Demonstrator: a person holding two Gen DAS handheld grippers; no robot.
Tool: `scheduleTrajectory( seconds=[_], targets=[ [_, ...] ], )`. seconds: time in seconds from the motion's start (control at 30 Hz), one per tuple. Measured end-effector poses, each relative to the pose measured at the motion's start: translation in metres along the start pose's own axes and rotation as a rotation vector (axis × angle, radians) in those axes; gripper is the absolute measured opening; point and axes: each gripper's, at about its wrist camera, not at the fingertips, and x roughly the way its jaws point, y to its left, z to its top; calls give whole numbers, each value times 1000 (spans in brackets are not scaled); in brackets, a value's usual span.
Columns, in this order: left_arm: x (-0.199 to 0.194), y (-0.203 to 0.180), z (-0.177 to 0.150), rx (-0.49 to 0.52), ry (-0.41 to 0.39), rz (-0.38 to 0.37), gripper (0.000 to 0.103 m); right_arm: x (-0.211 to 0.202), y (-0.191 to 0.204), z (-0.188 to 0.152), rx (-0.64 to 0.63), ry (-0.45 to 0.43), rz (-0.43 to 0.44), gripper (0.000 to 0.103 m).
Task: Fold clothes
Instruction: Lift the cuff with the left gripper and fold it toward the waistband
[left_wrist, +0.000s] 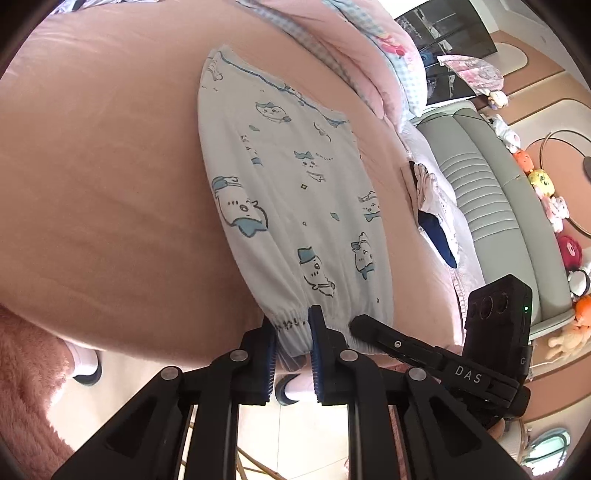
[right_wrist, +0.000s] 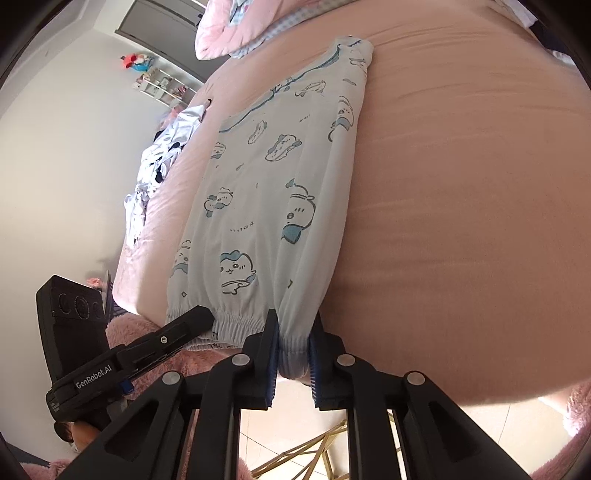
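Both hand-held grippers (left_wrist: 293, 334) (right_wrist: 293, 338) on printed trousers' (left_wrist: 280, 192) elastic waistband

White letters "DAS" mark the right gripper (left_wrist: 352, 325) seen from the left wrist; "GenRobot.AI" runs along the left gripper (right_wrist: 207, 317) seen from the right wrist.

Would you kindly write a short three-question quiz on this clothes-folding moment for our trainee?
1. True or false: both grippers are shut on the pyjama trousers' elastic cuff.
2. The trousers lie on: A) a wooden floor B) a pink bedsheet C) a grey sofa.
3. What colour are the pads of the left gripper?

Key: 1 true, the right gripper pinches one end and the left the other; 2 B; 3 blue.
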Motion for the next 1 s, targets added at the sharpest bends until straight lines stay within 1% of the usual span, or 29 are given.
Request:
scheduleTrajectory(
  seconds=[0.17, 0.23, 0.3, 0.37, 0.47, 0.6, 0.7, 0.8, 0.87, 0.9, 0.93, 0.97, 1.0],
  targets=[
    [-9, 4, -14, -69, 44, -55, 13, -18, 0, -16, 22, 12, 41, 12],
    [-7, 6, -19, -71, 72, -44, 13, -19, -1, -24, 31, 25, 46, 12],
    [-3, 8, -20, -80, 90, -48, 13, -18, 0, -29, 15, 30, 31, 12],
    [-6, 7, -18, -77, 80, -67, 13, -25, 9, -26, -33, -2, 24, 12],
    [-20, -1, -10, -52, 34, -107, 14, -36, 23, -21, -103, -49, 13, 12],
    [-22, -5, 19, -68, 1, -167, 14, -37, 30, 8, -111, -56, 18, 12],
    [-14, -10, 46, -39, -5, -153, 14, -28, 34, 37, -87, -46, 18, 13],
    [-1, -9, 70, -24, 0, -143, 14, -19, 33, 63, -91, -36, -12, 14],
    [9, 1, 86, -28, 26, -139, 14, -6, 27, 75, -73, -9, -43, 18],
    [15, 10, 93, -47, 47, -126, 16, 1, 23, 80, -54, 5, -53, 23],
    [20, 17, 100, -62, 67, -120, 18, 8, 18, 85, -35, 18, -62, 26],
    [26, 24, 106, -73, 84, -118, 19, 11, 14, 89, -14, 21, -52, 26],
    [27, 28, 113, -77, 85, -131, 21, 11, 11, 93, 8, 17, -26, 31]
  ],
)
